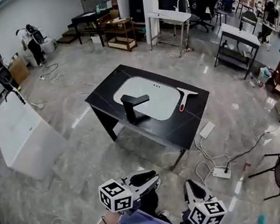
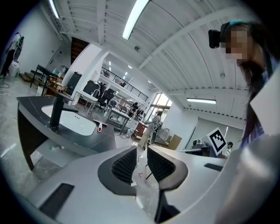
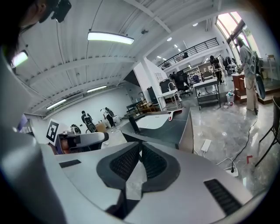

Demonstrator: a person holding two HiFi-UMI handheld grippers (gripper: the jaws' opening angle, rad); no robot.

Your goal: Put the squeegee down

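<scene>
Well back from the sink (image 1: 133, 89), both grippers hover empty: the left gripper (image 1: 150, 178) has its jaws slightly apart, while the right gripper (image 1: 192, 187) is clenched on nothing. The squeegee (image 1: 185, 96) lies across the sink's right rim, and a black faucet (image 1: 133, 105) stands at the sink's near edge.

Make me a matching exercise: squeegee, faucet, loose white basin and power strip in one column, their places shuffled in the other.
Things:
1 squeegee
2 faucet
3 loose white basin
4 power strip

Places:
A floor, left of the table
B near edge of the sink
C floor, right of the table
D right edge of the sink

Pairs: 1-D, 2-B, 3-A, 4-C
</scene>
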